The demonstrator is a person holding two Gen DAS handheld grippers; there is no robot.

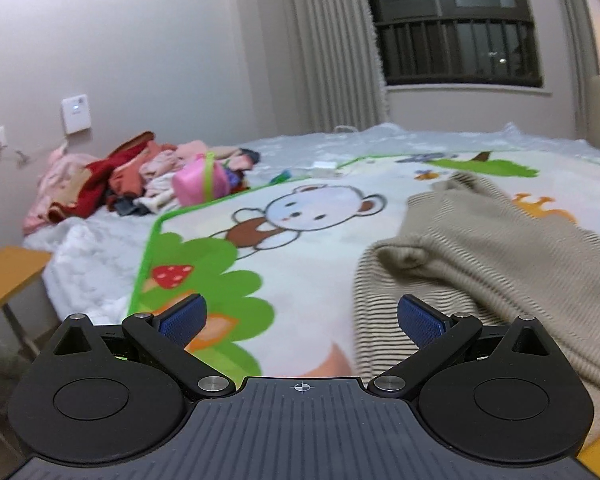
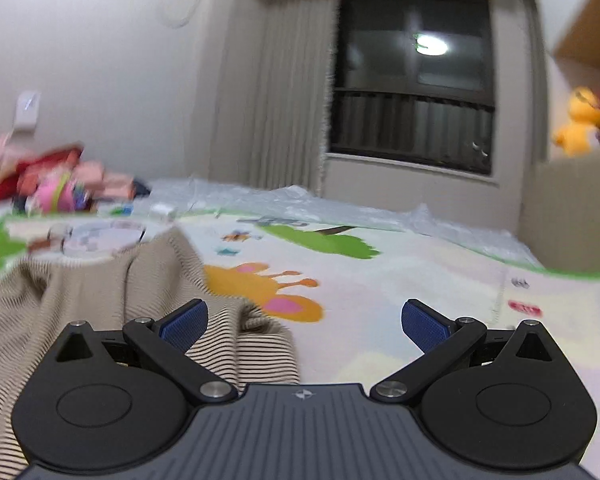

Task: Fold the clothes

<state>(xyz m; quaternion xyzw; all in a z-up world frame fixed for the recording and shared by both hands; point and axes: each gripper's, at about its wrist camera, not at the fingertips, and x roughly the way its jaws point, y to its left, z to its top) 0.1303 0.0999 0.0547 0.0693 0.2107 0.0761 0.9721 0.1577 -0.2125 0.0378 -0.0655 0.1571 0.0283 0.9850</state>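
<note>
both gripper (image 1: 300, 316) (image 2: 304, 318) jaws spread wide, empty, above beige ribbed sweater (image 1: 480, 248) (image 2: 100, 292) lengthwise toward window (image 1: 456, 20)

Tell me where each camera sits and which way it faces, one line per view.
Left wrist: on the left tongs, open, facing along the bed toward the window; beige sweater lies ahead to the right.
Right wrist: on the right tongs, open, facing the same window; sweater ahead to the left.
Shared: sweater, cartoon blanket, clothes pile, window.
</note>
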